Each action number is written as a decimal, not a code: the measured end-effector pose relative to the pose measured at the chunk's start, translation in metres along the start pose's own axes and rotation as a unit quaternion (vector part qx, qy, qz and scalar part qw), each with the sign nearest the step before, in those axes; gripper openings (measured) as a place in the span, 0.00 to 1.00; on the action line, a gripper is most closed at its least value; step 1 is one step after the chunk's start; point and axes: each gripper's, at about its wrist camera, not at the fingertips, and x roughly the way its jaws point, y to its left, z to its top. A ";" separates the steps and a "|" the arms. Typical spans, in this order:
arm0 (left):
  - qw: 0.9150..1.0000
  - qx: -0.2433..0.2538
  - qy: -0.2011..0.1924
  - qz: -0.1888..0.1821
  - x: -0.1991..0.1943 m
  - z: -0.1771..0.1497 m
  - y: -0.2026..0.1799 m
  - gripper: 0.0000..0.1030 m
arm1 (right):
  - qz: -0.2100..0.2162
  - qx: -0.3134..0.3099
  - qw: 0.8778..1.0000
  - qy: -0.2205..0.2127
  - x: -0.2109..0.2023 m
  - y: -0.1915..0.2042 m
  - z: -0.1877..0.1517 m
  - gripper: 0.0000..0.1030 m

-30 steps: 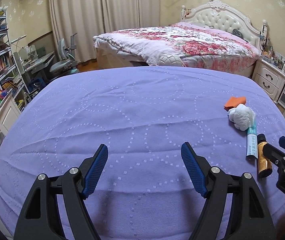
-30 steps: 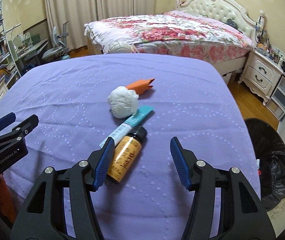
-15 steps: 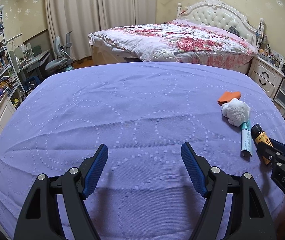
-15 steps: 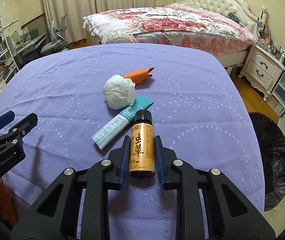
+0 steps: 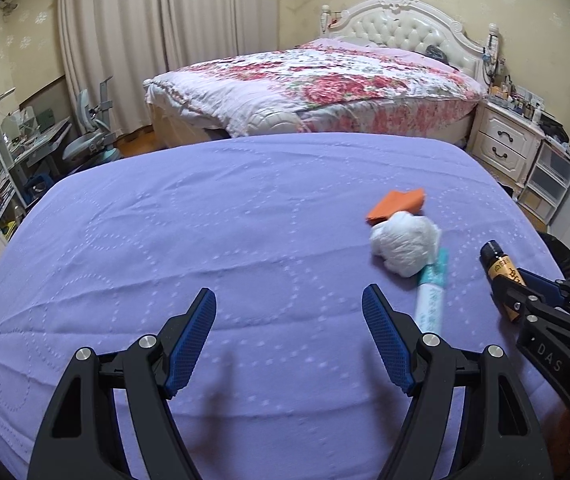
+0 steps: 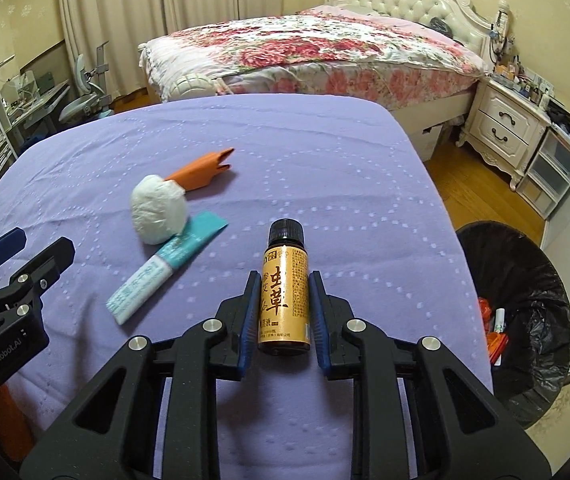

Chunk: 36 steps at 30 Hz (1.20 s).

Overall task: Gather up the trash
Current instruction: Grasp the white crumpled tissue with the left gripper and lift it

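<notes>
left wrist view: left gripper (image 5: 289, 334) jaws wide apart, nothing between the blue pads, hovering over the purple bedspread (image 5: 189, 240). to its right lies the trash cluster: orange wrapper (image 5: 395, 206) farthest, white crumpled ball (image 5: 403, 246) touching its near edge, teal-and-white tube (image 5: 431, 296) running from under the ball toward the camera, its near end just beside the left gripper's right finger. further right, amber bottle (image 5: 501, 276) with black cap, clamped at its lower end by the right gripper (image 5: 521, 294), which enters from the right edge. a dark trash bag rim (image 5: 565, 256) shows past the bed's right edge. floral bed (image 5: 317, 84) and white nightstand (image 5: 505, 144) behind.

right wrist view: right gripper (image 6: 283, 310) closed on the amber bottle (image 6: 285, 294), both pads pressed on the label sides, cap pointing away from the camera, bottle base near the jaw roots. can't tell if the bottle is lifted off the bedspread (image 6: 325, 184) or resting on it. to the left on the cloth: tube (image 6: 165, 266) lying diagonal, white ball (image 6: 159, 208) on its far end, orange wrapper (image 6: 203, 170) behind and touching the ball. left gripper (image 6: 25, 248) visible at left edge, jaws apart. black-lined trash bin (image 6: 521, 280) on the floor just beside the bed's right edge, with some trash already inside.
</notes>
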 end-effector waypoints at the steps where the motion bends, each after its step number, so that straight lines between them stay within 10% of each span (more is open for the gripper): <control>1: 1.000 0.003 -0.001 -0.004 0.001 0.002 -0.005 0.71 | -0.002 0.001 1.000 0.000 0.001 -0.002 0.001 0.23; 21: 0.999 0.030 0.019 -0.034 0.038 0.030 -0.054 0.71 | 0.007 0.027 1.000 0.001 0.014 -0.037 0.013 0.23; 28: 0.996 0.035 0.033 -0.068 0.044 0.027 -0.055 0.38 | 0.008 0.026 1.000 0.000 0.015 -0.039 0.016 0.23; 36: 0.997 0.034 0.022 -0.072 0.035 0.023 -0.052 0.32 | 0.006 0.026 1.000 -0.002 0.014 -0.038 0.016 0.23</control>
